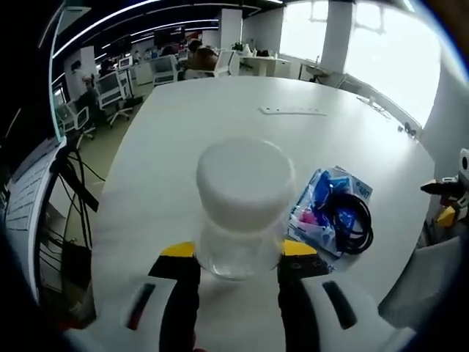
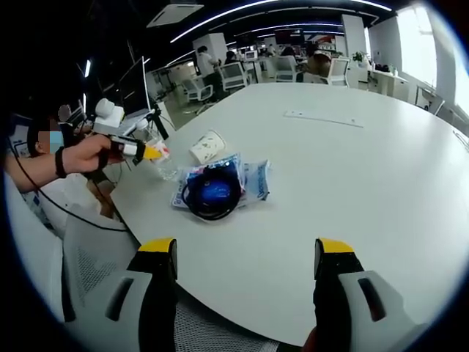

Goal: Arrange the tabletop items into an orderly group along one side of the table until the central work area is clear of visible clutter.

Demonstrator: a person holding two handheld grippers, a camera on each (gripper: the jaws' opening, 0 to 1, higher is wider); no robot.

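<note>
Closest to the lens in the left gripper view, the left gripper (image 1: 238, 268) has its two black, yellow-tipped jaws closed against the sides of a clear plastic jar (image 1: 244, 213) with a wide white lid, the jar standing upright between them with its base at the fingertips and its lid rising toward the middle of the picture. Just beside the jar, on its right in that view, lies a blue printed packet (image 1: 322, 209) with a coil of black cable (image 1: 355, 220) resting on top of it, both flat on the round white table (image 1: 220, 125). Farther across the tabletop sits a thin white strip (image 1: 292, 111), well apart from everything else. From the right gripper view the right gripper (image 2: 245, 257) hangs over the near edge of the table (image 2: 352, 169) with its jaws spread wide and nothing between them; the packet (image 2: 249, 180) and the cable (image 2: 212, 194) lie ahead of it and a little to the left, near the table's left rim. Beyond them the jar (image 2: 209, 145) shows tilted, with the left gripper (image 2: 150, 152) on it, held out by a person's hand (image 2: 88, 155) reaching in from the left side. The white strip (image 2: 322, 119) lies farther back toward the middle of the table. Office chairs and desks fill the room behind.
</note>
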